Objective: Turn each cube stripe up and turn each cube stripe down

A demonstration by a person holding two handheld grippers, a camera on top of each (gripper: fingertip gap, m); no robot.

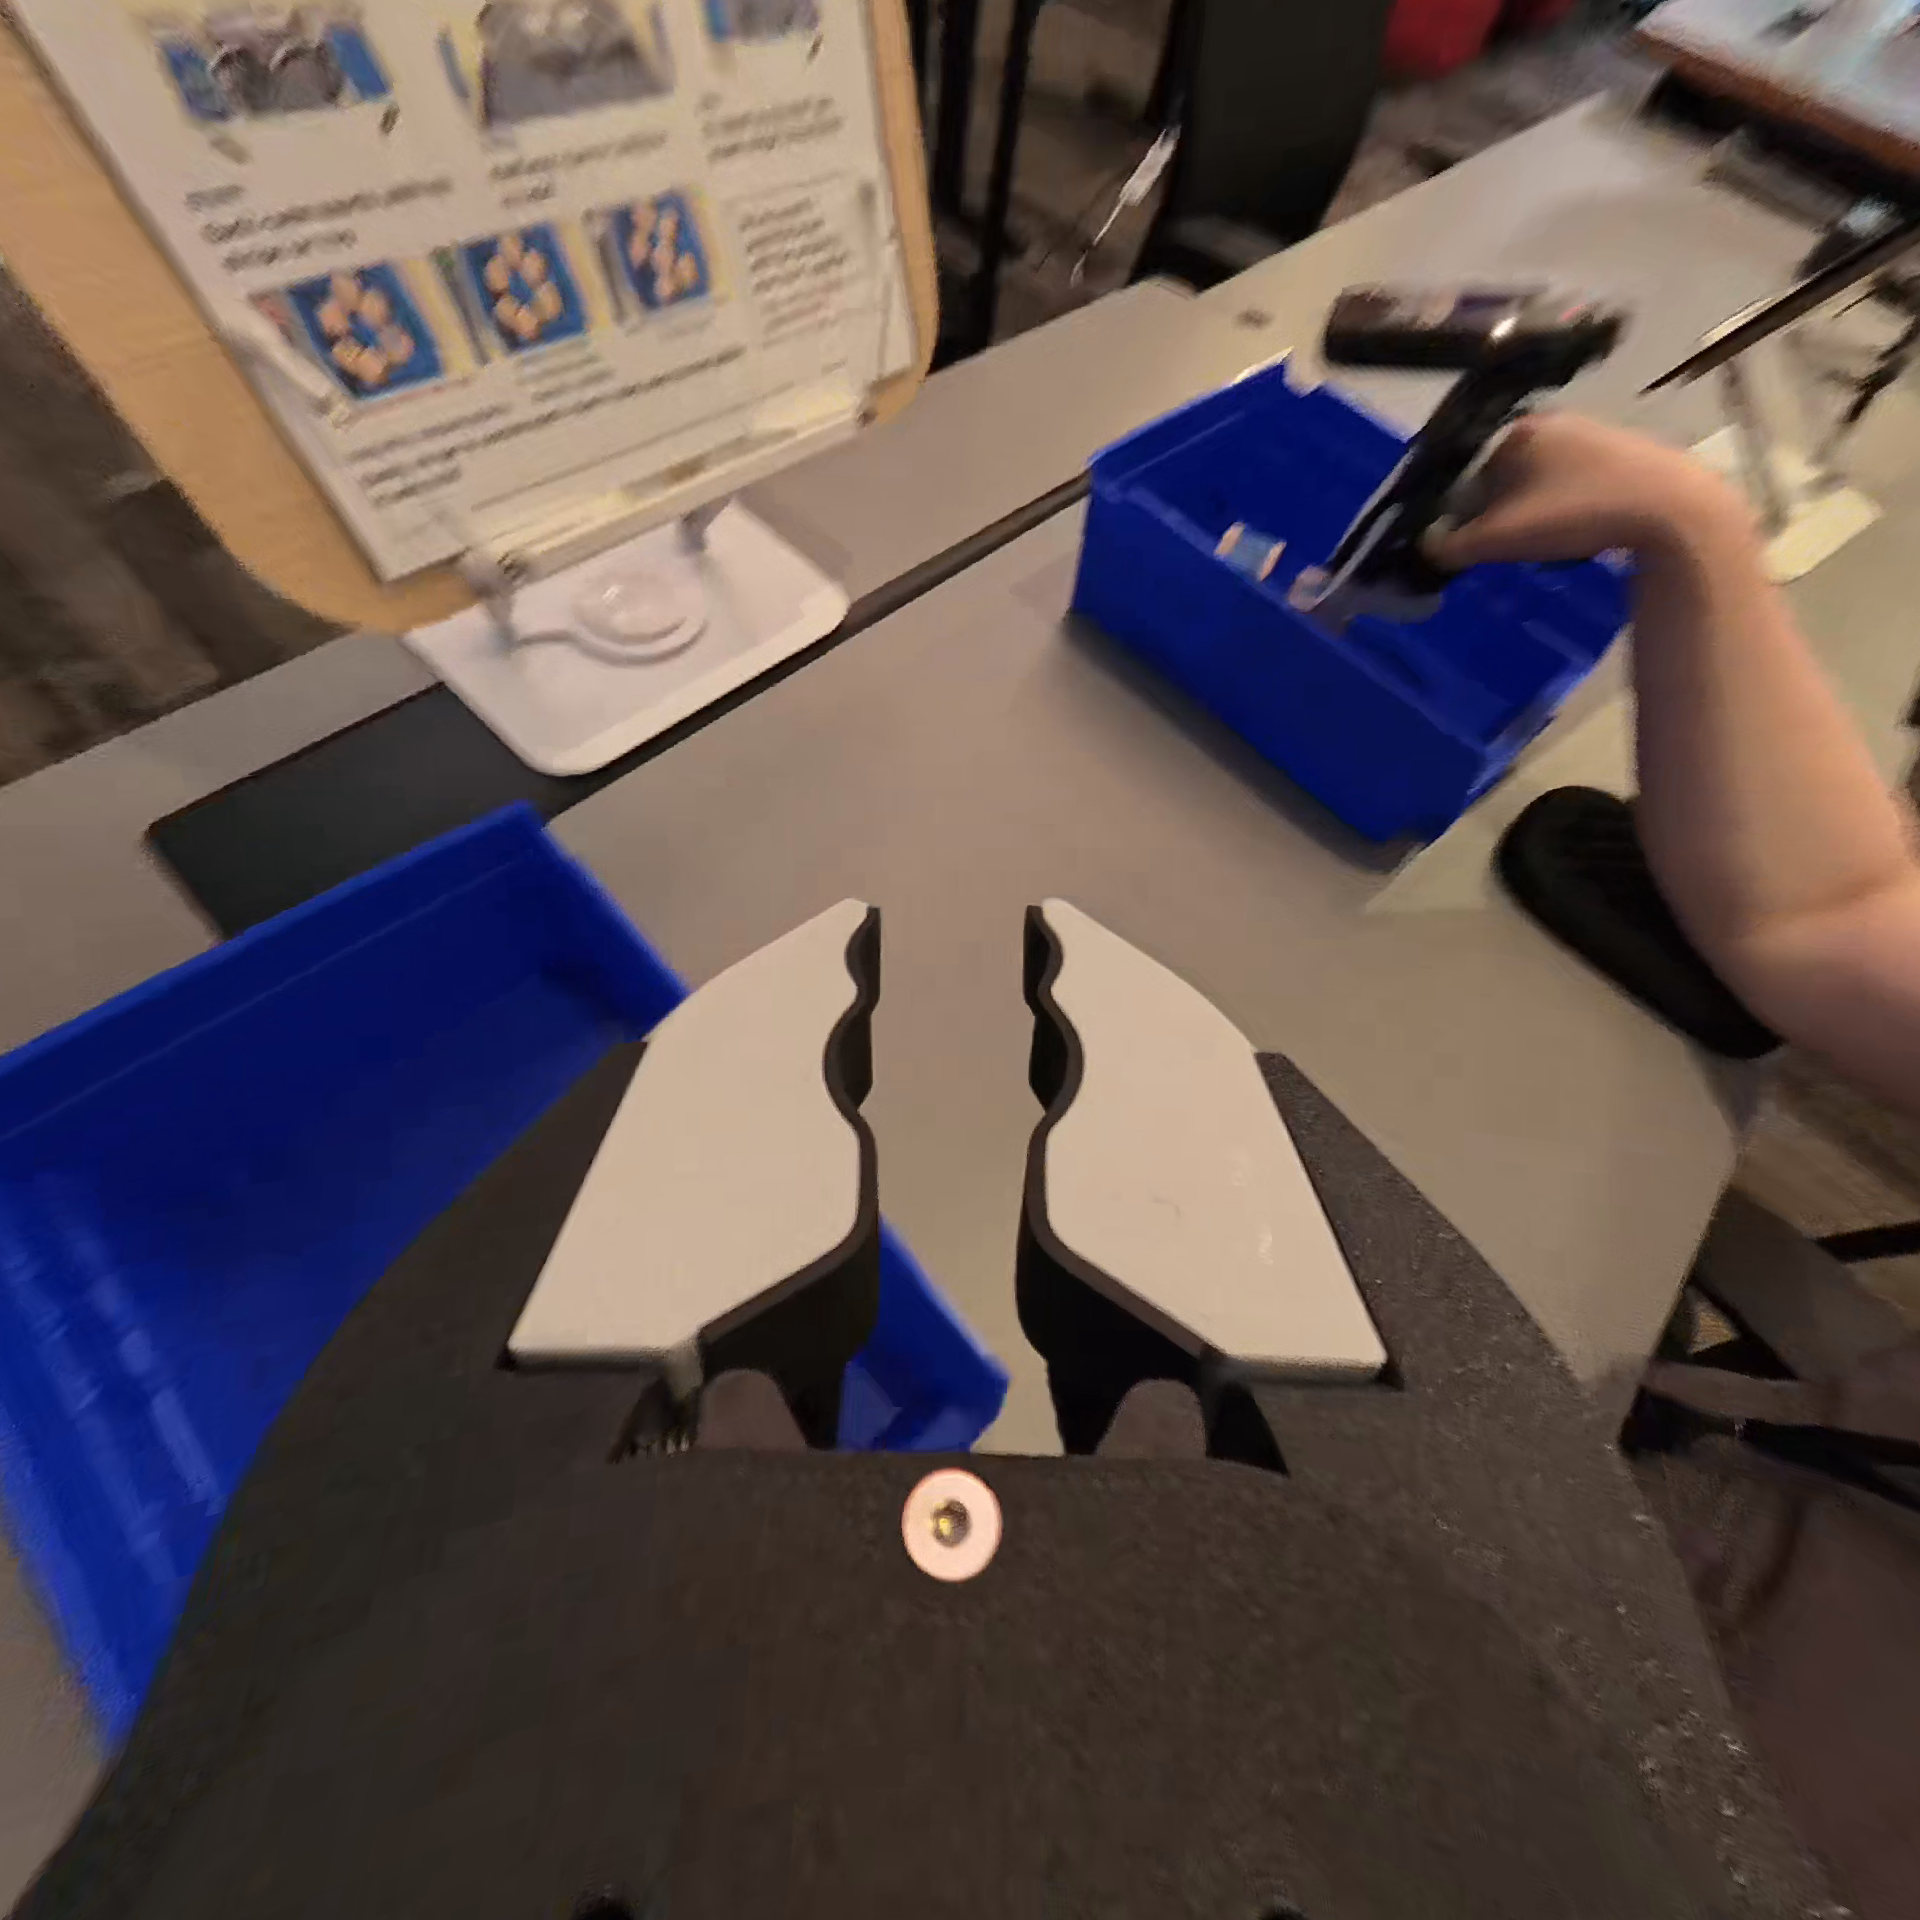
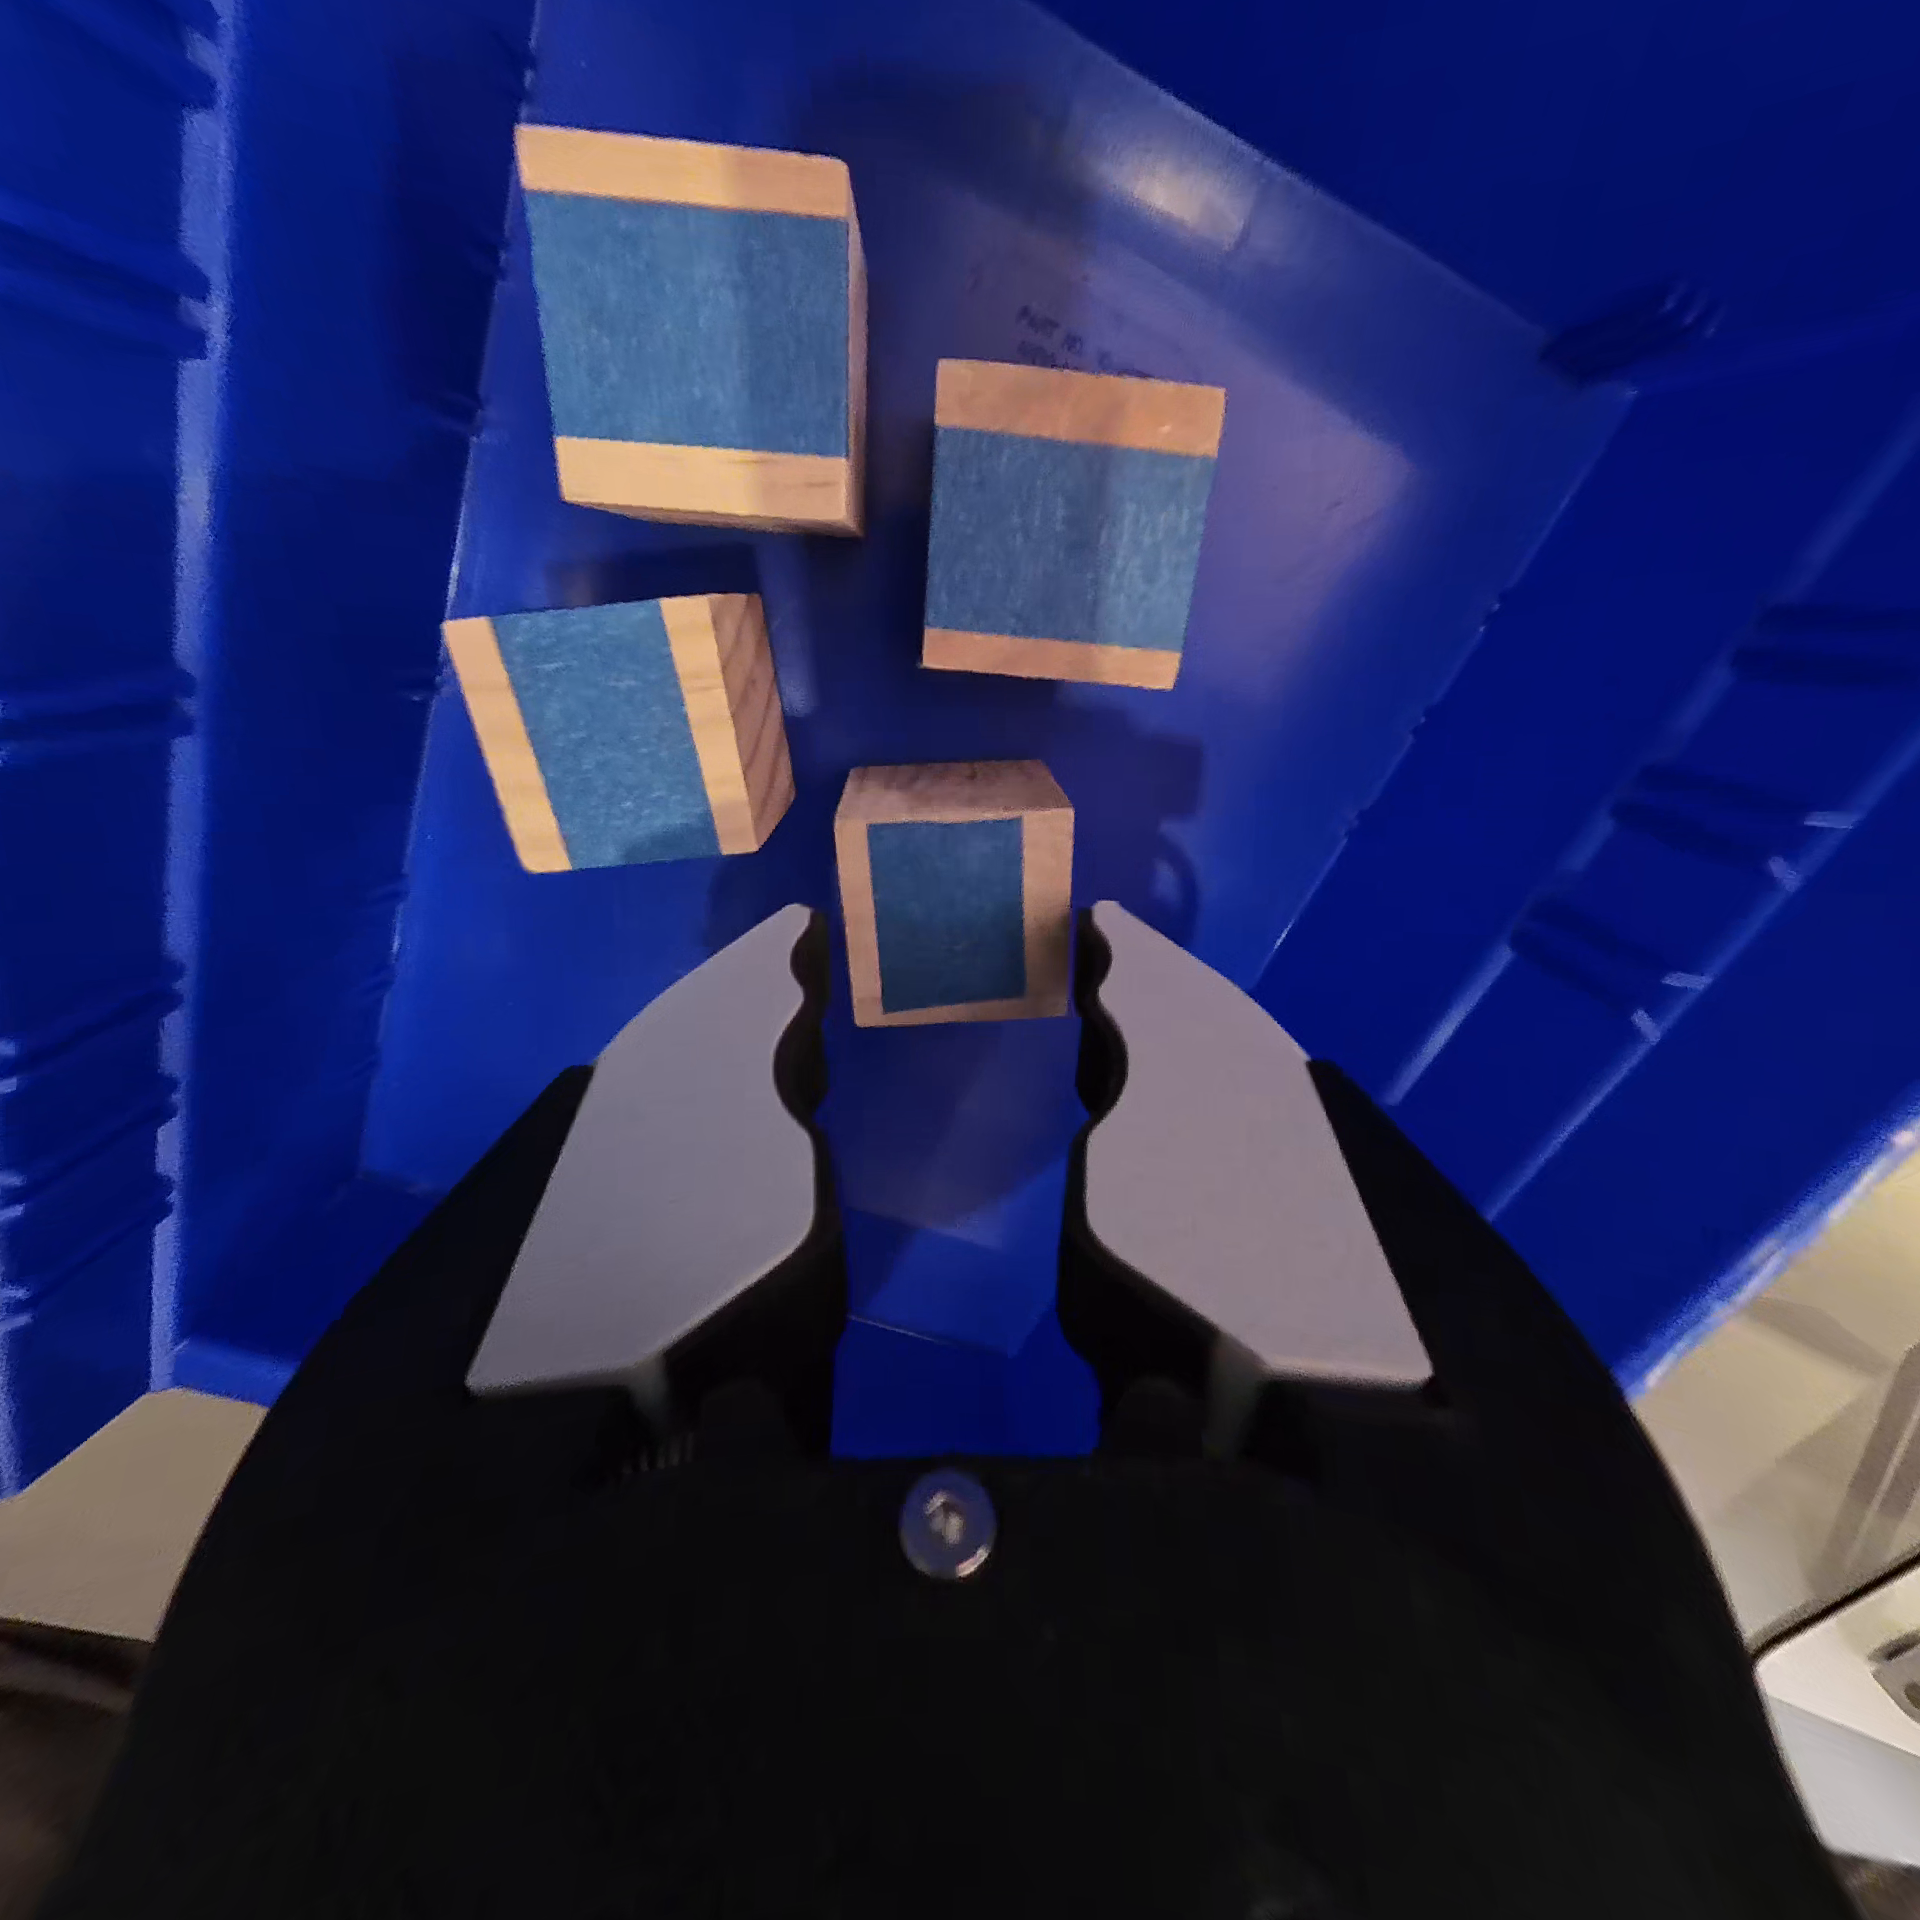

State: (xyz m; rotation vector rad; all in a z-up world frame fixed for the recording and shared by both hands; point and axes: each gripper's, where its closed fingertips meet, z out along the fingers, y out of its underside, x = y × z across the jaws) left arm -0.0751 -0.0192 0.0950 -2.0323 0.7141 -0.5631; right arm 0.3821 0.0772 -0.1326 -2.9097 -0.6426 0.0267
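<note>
1. Over on the person's right, the right gripper (image 2: 951,925) reaches down into a blue bin (image 2: 1558,727), tilted steeply, seen also from the left wrist view (image 1: 1340,592) with a bare hand (image 1: 1558,509) on its handle.
2. Its fingers (image 2: 686,1143) are spread around the nearest cube (image 2: 951,894); a small gap shows on the cube's left side, and the right fingertip looks to be at or just beside the cube's edge. Contact cannot be confirmed.
3. Four wooden cubes lie on the bin floor, each with blue tape facing the camera. The nearest cube sits between the fingertips. Beyond it, a cube to the left (image 2: 618,732), a cube to the right (image 2: 1070,525) and the farthest cube (image 2: 696,327), all apart from one another.
4. Stripe runs roughly toward the gripper on the nearest and left cubes, crosswise on the other two.
5. The left gripper (image 1: 951,920) hangs over the grey table (image 1: 935,727), fingers (image 1: 717,1143) parted, nothing between them.
6. A second blue bin (image 1: 260,1091) sits beneath and left of the left gripper; its contents are hidden.
7. Behind, an instruction sheet (image 1: 499,260) on a white stand (image 1: 644,634); view blurred.
</note>
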